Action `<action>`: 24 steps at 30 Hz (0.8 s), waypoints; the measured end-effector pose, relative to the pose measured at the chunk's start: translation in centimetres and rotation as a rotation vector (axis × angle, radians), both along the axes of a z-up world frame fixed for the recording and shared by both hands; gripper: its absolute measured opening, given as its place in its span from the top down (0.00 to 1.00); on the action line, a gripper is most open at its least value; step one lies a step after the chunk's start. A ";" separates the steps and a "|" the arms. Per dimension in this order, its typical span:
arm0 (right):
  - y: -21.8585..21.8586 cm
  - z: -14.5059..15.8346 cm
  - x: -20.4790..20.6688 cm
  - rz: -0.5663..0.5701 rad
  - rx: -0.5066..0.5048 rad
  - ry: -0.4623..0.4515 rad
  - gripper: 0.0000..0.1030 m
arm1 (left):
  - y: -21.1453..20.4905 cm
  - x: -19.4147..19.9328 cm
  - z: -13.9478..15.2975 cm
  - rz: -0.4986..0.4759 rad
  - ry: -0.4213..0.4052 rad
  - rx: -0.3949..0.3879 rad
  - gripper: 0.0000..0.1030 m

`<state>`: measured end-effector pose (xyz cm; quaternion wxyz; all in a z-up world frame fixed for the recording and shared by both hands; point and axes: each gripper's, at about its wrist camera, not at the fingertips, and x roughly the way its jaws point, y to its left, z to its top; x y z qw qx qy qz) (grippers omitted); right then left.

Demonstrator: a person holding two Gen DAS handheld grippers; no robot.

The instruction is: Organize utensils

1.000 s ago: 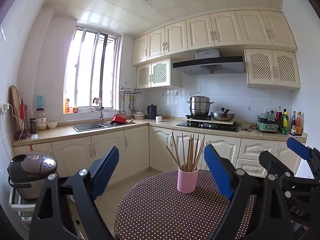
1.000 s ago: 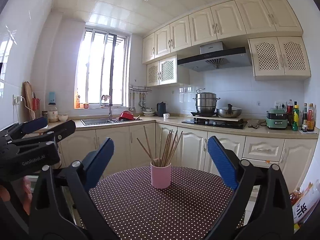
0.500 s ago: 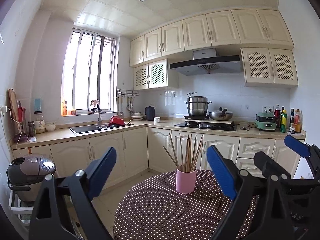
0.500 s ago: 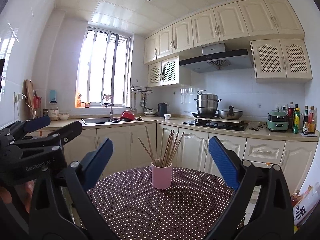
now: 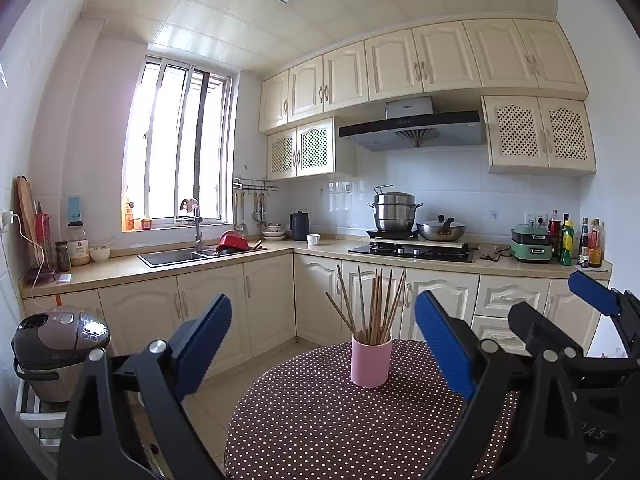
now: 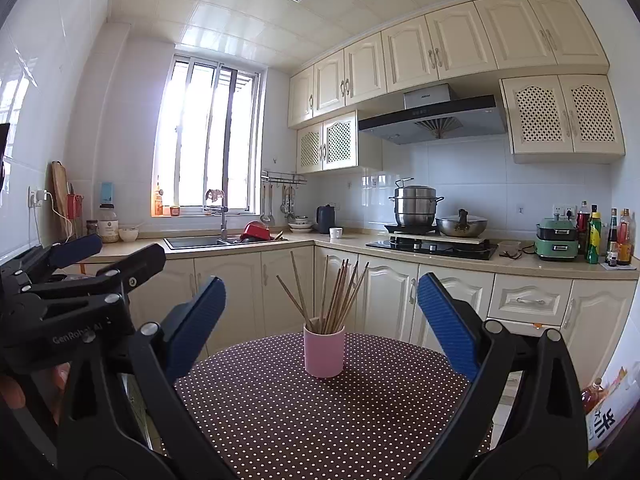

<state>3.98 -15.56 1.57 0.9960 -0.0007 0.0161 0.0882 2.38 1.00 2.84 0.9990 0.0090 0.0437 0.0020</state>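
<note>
Nearest the lenses, the left gripper [image 5: 322,344] and the right gripper [image 6: 320,320] both stand with jaws spread wide, holding nothing. Compared with a second ago, both have tipped slightly and the views have shifted little (no approach worth recording). Beyond them, the pink cup [image 6: 324,350] stands upright on the dotted table [image 6: 320,420], with the chopsticks [image 6: 334,296] fanned inside it. No loose utensil shows on the cloth. This fits either chopsticks already gathered or ones awaiting sorting. Farthest off, the counter [image 6: 400,246] is unchanged.
</note>
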 end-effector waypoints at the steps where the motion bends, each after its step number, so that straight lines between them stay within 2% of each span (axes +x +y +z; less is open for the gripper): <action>1: 0.0 0.0 0.1 0.001 0.001 0.002 0.08 | 0.1 0.0 -0.1 0.000 0.000 0.001 0.11; 24: 0.1 0.0 -0.2 0.005 0.003 0.001 0.08 | -0.3 0.0 -0.3 0.013 -0.009 0.008 0.11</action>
